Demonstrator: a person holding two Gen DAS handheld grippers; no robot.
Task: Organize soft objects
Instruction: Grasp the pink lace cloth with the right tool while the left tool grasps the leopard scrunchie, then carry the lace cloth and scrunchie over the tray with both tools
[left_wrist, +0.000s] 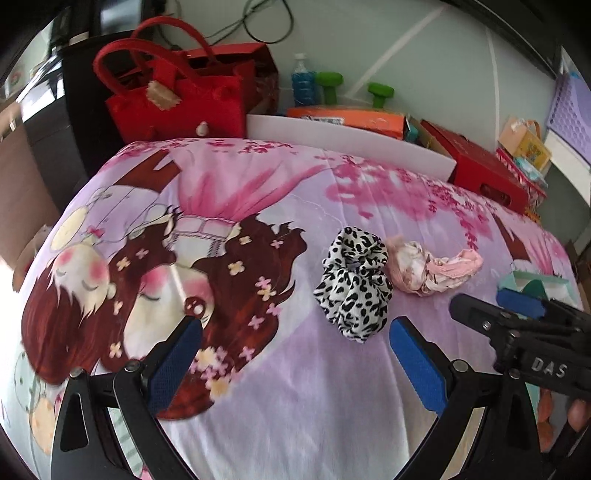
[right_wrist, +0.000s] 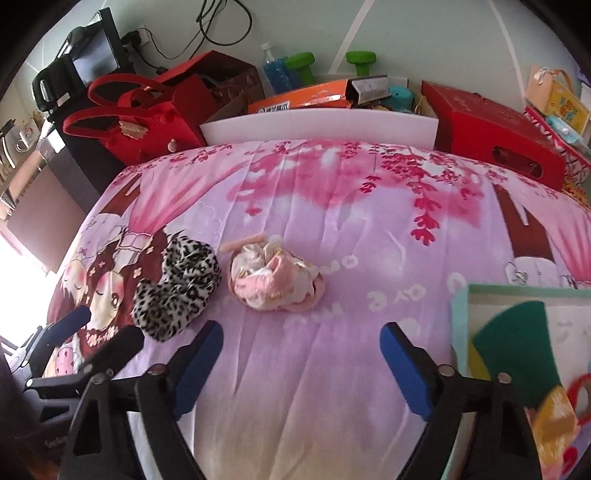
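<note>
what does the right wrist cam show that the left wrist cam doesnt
Only the right wrist view: the dark monitor at top left, and the paper bag's printed face close up at the right edge.

Only the left wrist view: the purple perforated basket at the far right.

Both: the leopard-print cloth beside the pink bundle on the cartoon bedspread, the red felt bag, green dumbbells, and each other's gripper: left gripper and right gripper, both open and empty.
</note>
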